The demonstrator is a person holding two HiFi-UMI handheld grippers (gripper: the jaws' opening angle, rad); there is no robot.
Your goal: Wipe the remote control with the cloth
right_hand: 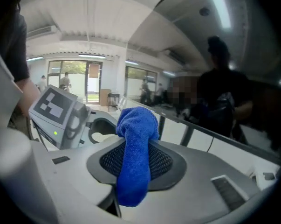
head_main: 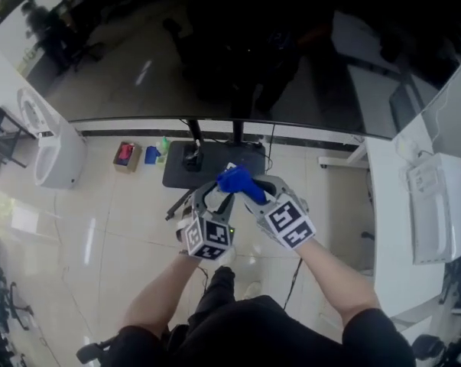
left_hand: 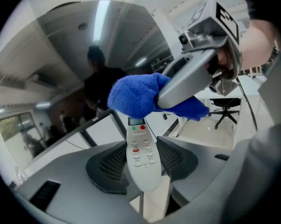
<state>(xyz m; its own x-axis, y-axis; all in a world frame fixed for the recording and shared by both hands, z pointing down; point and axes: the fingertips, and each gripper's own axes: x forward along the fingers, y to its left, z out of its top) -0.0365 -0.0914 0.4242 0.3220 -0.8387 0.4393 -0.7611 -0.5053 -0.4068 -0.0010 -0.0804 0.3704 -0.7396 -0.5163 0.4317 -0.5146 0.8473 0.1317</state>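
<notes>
Seen from above, two handheld grippers are raised close together in front of a large dark screen, over a pale tiled floor.

The left gripper is closed on a white remote control. The remote is clamped between the jaws at its lower, rounded half. It is held upright with its buttons facing the camera, and red and green buttons can be seen below a small display.

The right gripper is clamped on a blue cloth. The cloth is pinched between the jaws, with a bunched end sticking out past them and another end hanging back toward the camera.

In the left gripper view, the bunched cloth is laid over the far end of the remote, so the tip is covered down to the display. Whether it is pressed firmly there cannot be told.

A black stand base is seen on the floor below the screen. A small red box lies to its left, and a white appliance stands further left.
</notes>
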